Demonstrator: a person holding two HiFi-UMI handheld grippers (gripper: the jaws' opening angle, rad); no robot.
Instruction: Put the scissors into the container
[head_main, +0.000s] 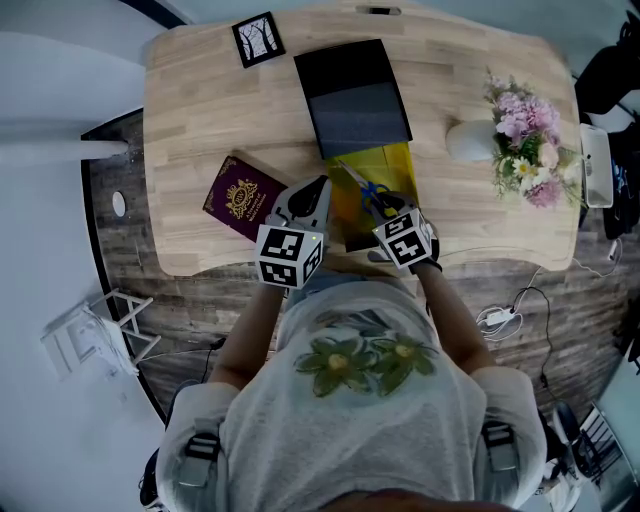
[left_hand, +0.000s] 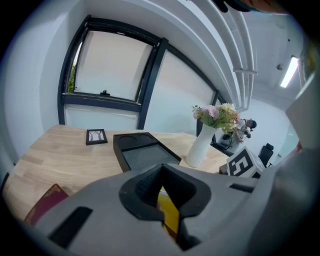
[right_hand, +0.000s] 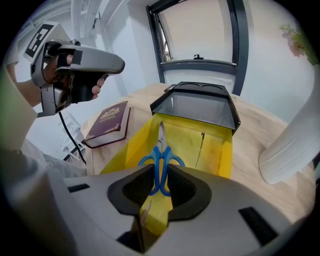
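Blue-handled scissors (right_hand: 161, 160) (head_main: 372, 192) sit between the jaws of my right gripper (right_hand: 161, 171) (head_main: 393, 212). It is shut on the handle loops, and the blades point away over the open yellow container (right_hand: 220, 150) (head_main: 392, 163). The container lies on the wooden desk, in front of a black tray. My left gripper (left_hand: 161, 169) (head_main: 318, 190) hovers just left of the container, above the desk. Its jaw tips meet with nothing held, and only a strip of the yellow container (left_hand: 169, 212) shows through the gap. In the right gripper view the left gripper (right_hand: 117, 64) hangs in the air at upper left.
A black tray (head_main: 355, 95) (left_hand: 145, 152) lies behind the container. A maroon passport booklet (head_main: 243, 197) (right_hand: 107, 122) lies to the left and a small framed picture (head_main: 258, 40) at the back left. At the right stands a white vase with flowers (head_main: 520, 135) (left_hand: 202, 145). The desk's front edge (head_main: 250, 268) is close to me.
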